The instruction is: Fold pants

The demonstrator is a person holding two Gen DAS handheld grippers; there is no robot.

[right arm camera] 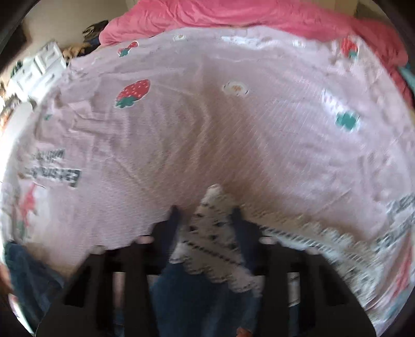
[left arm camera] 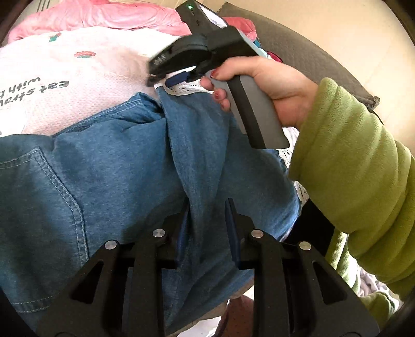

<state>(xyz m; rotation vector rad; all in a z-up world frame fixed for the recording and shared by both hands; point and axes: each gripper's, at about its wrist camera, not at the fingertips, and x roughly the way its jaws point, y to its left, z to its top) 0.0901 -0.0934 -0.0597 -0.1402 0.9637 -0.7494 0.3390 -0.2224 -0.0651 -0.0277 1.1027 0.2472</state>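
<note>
- A bedroom in a home.
- A soft pink sheet (right arm camera: 233, 134) with strawberry pictures covers the bed.
- A pink blanket (right arm camera: 233, 15) lies behind it.

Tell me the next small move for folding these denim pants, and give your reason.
Probably carry the lace-trimmed hem toward the waist end. The right gripper has the white lace hem of the denim pants between its fingers, and the left gripper pinches a ridge of denim lower down. Both ends look held on the strawberry-print sheet, so the fold can begin.
</note>
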